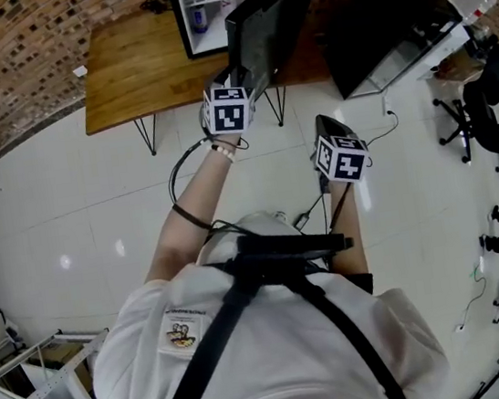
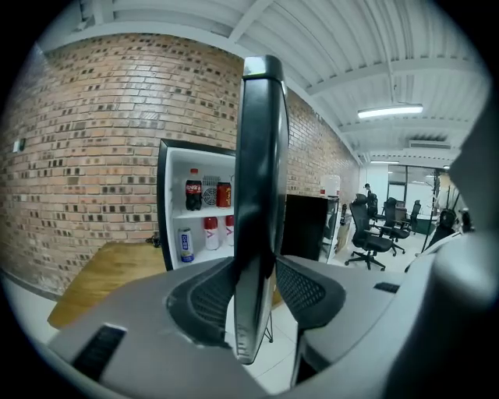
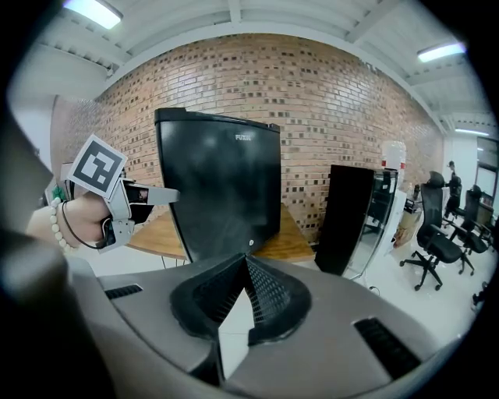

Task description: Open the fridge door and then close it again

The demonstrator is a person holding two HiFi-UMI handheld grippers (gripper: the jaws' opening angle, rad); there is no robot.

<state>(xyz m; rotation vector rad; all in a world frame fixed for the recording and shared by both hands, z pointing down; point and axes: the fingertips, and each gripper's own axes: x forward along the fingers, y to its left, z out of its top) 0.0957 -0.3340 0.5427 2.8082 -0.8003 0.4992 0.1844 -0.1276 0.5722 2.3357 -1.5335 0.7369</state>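
A small fridge (image 1: 204, 7) stands on a wooden table (image 1: 134, 67) with its black door (image 1: 272, 16) swung open. Drink bottles and cans (image 2: 204, 195) show on its white shelves. My left gripper (image 1: 237, 76) is shut on the door's free edge (image 2: 259, 195), which runs upright between the two pads (image 2: 204, 300). My right gripper (image 1: 327, 126) hangs lower right of the door over the floor, shut and holding nothing (image 3: 245, 263). In the right gripper view the door's outer face (image 3: 222, 179) is ahead, with the left gripper (image 3: 117, 204) at its left edge.
A tall black cabinet (image 1: 381, 19) stands right of the table, also seen as the cabinet (image 3: 351, 218) in the right gripper view. Office chairs (image 1: 488, 123) crowd the right side. A cable (image 1: 181, 171) trails on the white tiled floor. A brick wall (image 2: 93, 140) lies behind the fridge.
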